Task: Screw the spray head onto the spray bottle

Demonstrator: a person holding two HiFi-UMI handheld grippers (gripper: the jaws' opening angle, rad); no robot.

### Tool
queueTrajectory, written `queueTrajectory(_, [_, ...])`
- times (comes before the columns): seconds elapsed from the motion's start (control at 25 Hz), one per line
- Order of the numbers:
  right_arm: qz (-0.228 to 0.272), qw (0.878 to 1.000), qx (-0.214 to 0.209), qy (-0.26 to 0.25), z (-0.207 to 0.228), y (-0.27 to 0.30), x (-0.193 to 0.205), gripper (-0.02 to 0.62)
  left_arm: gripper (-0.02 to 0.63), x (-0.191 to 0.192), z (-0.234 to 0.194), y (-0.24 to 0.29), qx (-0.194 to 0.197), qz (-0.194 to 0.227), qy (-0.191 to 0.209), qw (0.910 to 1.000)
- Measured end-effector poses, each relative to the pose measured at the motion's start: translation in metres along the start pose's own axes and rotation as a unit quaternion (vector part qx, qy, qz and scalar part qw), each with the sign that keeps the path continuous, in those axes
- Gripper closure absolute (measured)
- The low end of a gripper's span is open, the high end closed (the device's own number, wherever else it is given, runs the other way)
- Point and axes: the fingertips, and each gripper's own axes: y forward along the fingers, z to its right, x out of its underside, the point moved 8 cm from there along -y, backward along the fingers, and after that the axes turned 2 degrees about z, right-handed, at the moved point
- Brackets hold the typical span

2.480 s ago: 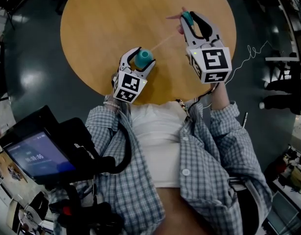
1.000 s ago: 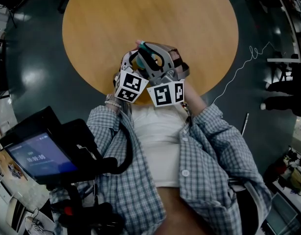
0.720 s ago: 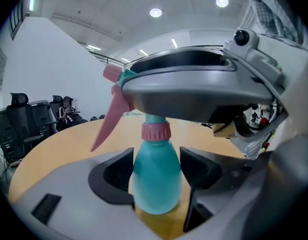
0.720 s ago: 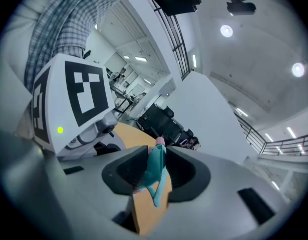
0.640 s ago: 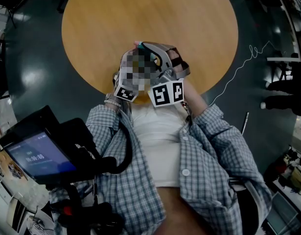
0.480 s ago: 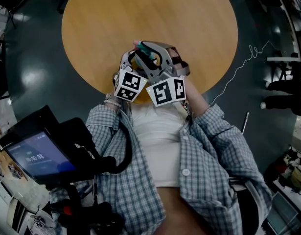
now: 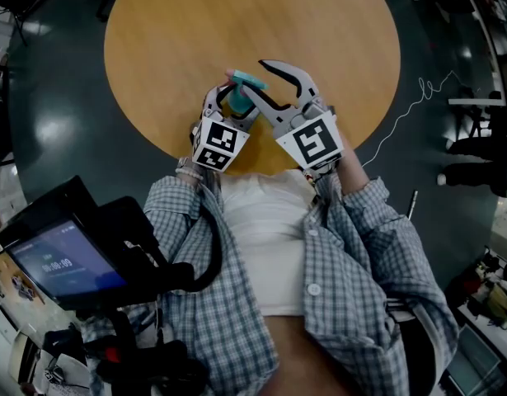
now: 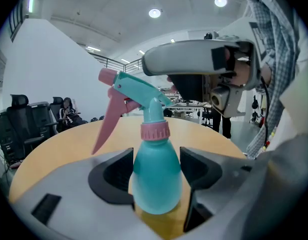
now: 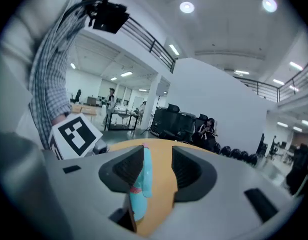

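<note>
The teal spray bottle [image 8: 156, 184] stands upright between the pads of my left gripper [image 8: 156, 156], which is shut on its body. Its pink collar [image 8: 155, 131] carries the teal spray head [image 8: 143, 91] with a pink trigger [image 8: 107, 121]. From the head view, the left gripper [image 7: 235, 101] holds the bottle over the near edge of the round wooden table [image 7: 195, 23]. My right gripper [image 7: 255, 77] straddles the spray head [image 7: 251, 82] from the right. Its jaws have just been opening. In the right gripper view the spray head [image 9: 145, 171] lies by the left pad, with a gap to the right pad.
The table top [image 9: 164, 154] stretches away beyond both grippers. A dark device with a lit screen [image 7: 68, 262] sits at the person's lower left. A thin white cable [image 7: 401, 110] trails over the dark floor to the right of the table.
The right gripper has rolled and drawn back to the right, its marker cube now apart from the left one, and its jaws stand wider round the spray head. The left gripper and bottle have not moved.
</note>
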Motion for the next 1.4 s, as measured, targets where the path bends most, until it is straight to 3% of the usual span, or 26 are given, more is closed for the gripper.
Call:
queueTrajectory(0.12, [0.0, 0.998, -0.015, 0.06, 0.025, -0.017, 0.006, 0.44, 0.31, 0.0, 0.0, 0.0, 0.002, 0.001, -0.001, 1.0])
queueTrajectory(0.36, [-0.09, 0.986, -0.115, 0.077, 0.038, -0.037, 0.041, 0.44, 0.31, -0.001, -0.001, -0.002, 0.008, 0.005, -0.003, 1.0])
queueTrajectory(0.68, [-0.134, 0.961, -0.223, 0.09, 0.011, 0.003, 0.055, 0.434, 0.31, 0.001, 0.0, -0.004, 0.008, 0.006, -0.002, 0.9999])
queueTrajectory(0.96, [-0.12, 0.958, -0.248, 0.077, 0.004, 0.023, 0.051, 0.439, 0.31, 0.0, 0.0, -0.004, 0.007, 0.008, -0.002, 0.9999])
queueTrajectory(1.08, [-0.117, 0.962, -0.235, 0.069, -0.002, 0.021, 0.05, 0.466, 0.31, 0.0, 0.0, -0.005, 0.007, 0.008, -0.002, 0.9999])
queueTrajectory(1.16, [-0.113, 0.97, -0.205, 0.065, -0.006, 0.018, 0.049, 0.466, 0.31, 0.0, 0.0, -0.005, 0.005, 0.008, -0.002, 1.0])
queueTrajectory(1.4, [-0.127, 0.99, -0.042, 0.042, -0.032, 0.011, 0.045, 0.466, 0.31, 0.001, 0.001, -0.005, -0.002, 0.006, -0.002, 1.0])
